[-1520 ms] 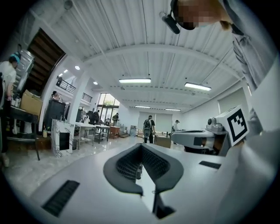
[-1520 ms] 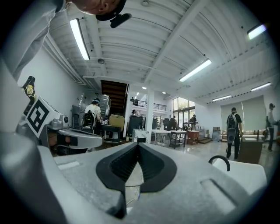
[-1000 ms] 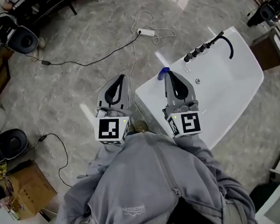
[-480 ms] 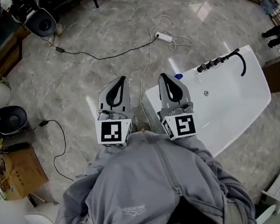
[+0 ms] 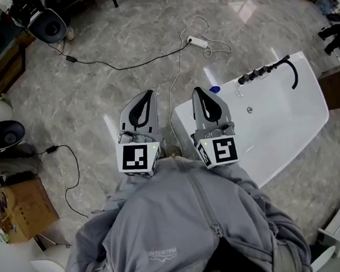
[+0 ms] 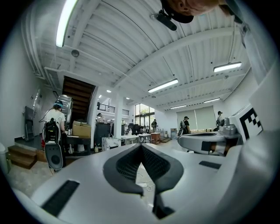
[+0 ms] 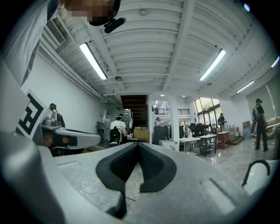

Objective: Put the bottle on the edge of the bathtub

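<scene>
A white bathtub (image 5: 275, 123) with a black faucet (image 5: 268, 69) fills the right of the head view. On its near left corner sits a small blue thing (image 5: 215, 89), possibly the bottle, too small to tell. My right gripper (image 5: 197, 92) is shut and empty; it points level, with its tip just left of the blue thing. My left gripper (image 5: 147, 95) is also shut and empty, held parallel over the marble floor. In the left gripper view the pads (image 6: 141, 146) meet with nothing between them. In the right gripper view the fingertips (image 7: 139, 144) also meet.
A white power strip (image 5: 198, 42) with looped cable lies on the floor ahead, and black cables run to the left. A speaker (image 5: 51, 27) stands at the far left and a cardboard box (image 5: 24, 211) at the near left. People, tables and stairs stand far across the hall.
Both grippers have swung left together. The blue thing was left of the right gripper's tip a second ago and now shows to its right. The jaws have stayed shut.
</scene>
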{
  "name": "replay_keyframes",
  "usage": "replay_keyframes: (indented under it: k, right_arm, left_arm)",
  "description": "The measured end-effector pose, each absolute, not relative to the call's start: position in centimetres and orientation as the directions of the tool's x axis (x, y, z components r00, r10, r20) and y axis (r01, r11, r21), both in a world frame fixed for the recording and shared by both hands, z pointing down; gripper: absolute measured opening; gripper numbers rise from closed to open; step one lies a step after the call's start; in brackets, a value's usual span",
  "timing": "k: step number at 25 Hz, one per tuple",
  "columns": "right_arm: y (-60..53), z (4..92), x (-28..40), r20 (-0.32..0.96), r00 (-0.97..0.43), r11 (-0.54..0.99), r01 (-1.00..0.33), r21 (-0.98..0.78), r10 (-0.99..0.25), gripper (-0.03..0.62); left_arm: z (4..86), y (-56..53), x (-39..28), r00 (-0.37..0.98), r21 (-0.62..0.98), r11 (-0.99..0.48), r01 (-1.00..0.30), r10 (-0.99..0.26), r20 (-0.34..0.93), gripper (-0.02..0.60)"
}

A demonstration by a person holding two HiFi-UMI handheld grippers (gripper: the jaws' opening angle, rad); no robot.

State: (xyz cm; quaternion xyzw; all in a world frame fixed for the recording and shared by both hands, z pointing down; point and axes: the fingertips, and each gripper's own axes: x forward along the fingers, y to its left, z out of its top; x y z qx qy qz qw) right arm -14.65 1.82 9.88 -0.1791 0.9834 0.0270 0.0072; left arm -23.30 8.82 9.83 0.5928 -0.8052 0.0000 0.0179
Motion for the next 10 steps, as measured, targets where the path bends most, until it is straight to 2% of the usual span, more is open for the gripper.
replay_keyframes:
  k: [10]
  right_arm:
    - [1.8,10.2,-13.2,-0.030,-0.931,0.929,-0.365,0.056,-0.364,0.003]
  left_arm:
    - [10.5,8.6,-21.7,-0.273,0.025,0.274,-0.961,-0.962,0.029,0.005]
